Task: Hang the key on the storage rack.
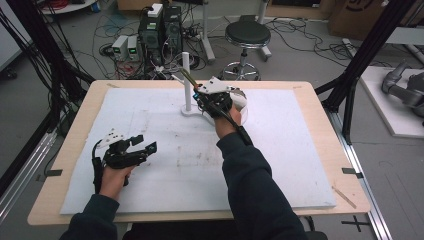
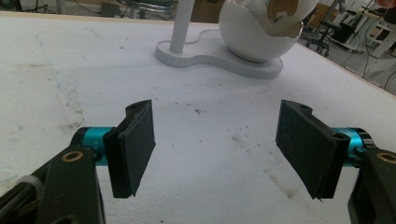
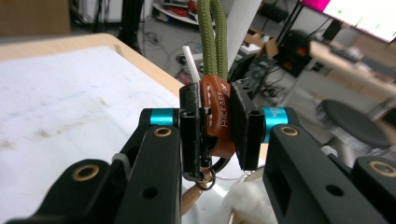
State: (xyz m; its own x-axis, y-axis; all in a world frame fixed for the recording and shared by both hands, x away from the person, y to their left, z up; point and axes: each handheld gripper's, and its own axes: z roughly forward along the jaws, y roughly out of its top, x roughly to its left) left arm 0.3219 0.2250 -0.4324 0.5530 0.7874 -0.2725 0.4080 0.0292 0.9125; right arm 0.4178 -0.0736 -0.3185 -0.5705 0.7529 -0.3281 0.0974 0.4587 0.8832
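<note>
High view: the left tongs hover low over the white foam mat on the worktop, near the person's side, jaws spread wide with nothing between them. The right tongs reach to the far middle, beside the white stand with its upright post. In the right gripper view those tongs are clamped on an orange-brown leather tag stamped with lettering, from which an olive green cord rises. A metal ring hangs below the tag. In the left gripper view a cracked white egg-shaped shell sits on the stand's base.
</note>
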